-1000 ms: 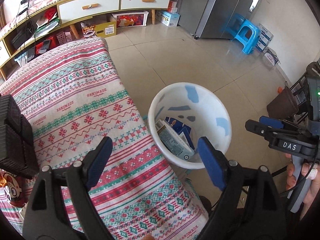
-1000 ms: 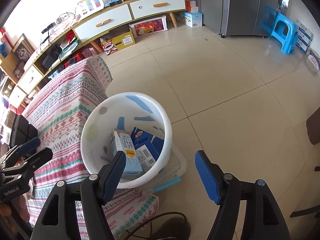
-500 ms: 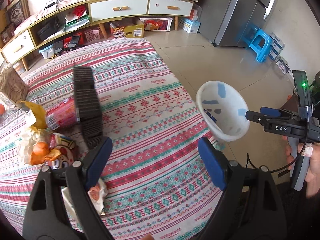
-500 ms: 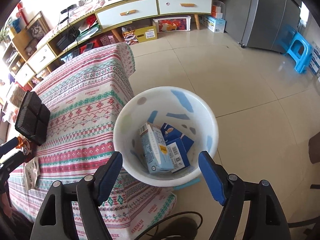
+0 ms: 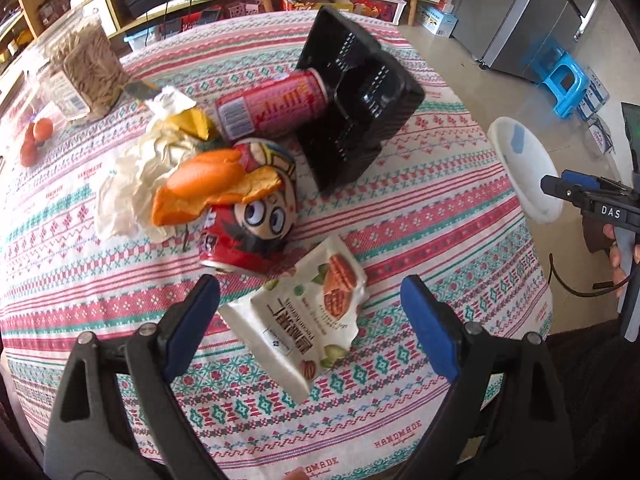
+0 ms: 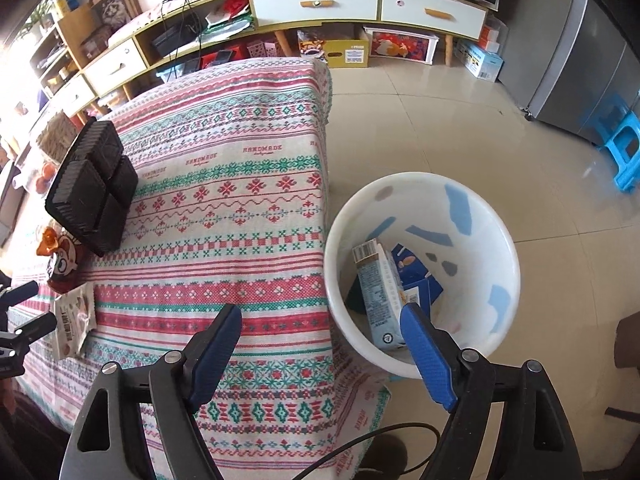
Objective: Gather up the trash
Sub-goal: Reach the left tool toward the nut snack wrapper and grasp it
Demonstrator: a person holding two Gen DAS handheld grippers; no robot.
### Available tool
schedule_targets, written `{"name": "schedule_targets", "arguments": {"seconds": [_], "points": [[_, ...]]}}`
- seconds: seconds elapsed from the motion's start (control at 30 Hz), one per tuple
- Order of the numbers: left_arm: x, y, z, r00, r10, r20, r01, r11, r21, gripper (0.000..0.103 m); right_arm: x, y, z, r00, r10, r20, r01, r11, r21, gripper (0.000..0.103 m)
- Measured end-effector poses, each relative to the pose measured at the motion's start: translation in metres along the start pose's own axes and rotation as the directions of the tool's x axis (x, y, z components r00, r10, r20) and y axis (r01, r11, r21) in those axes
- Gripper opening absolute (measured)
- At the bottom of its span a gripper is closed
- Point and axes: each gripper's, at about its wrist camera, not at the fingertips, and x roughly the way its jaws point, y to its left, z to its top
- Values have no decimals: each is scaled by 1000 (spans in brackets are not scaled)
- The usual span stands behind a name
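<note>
Jaws: left gripper (image 5: 310,322) wide apart and opening, empty, poised over the snack wrapper (image 5: 304,320); right gripper (image 6: 320,354) also opening, nothing between, above the surface (image 6: 240,184) edge.

Left to right on the surface: crumpled paper (image 5: 128,184), orange peel (image 5: 208,188), two cans (image 5: 268,108), black tray (image 5: 356,92). All uncollected.

Bin (image 6: 500,240) on the floor just beside the surface holds cartons (image 6: 378,288). Judged: partly done, most trash left.
</note>
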Motion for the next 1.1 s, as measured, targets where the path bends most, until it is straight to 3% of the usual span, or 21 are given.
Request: {"name": "schedule_targets", "arguments": {"seconds": [0.3,0.5,0.83,1.1], "points": [[42,-7,-15,994,2,-111,3,999,44,92,10,21,5,1000,-4,-23,3,999,-32,84],[49,-13,-17,994,23,-104,-17,998,60,91,11,32,8,1000,10,-23,-11,999,-38,84],[38,-1,-27,998,15,-58,-14,1000,26,57,7,57,13,999,39,-8,-39,997,-72,84],[23,12,-39,999,-21,-38,21,1000,8,45,9,80,23,998,61,-2,-61,993,-102,84]]}}
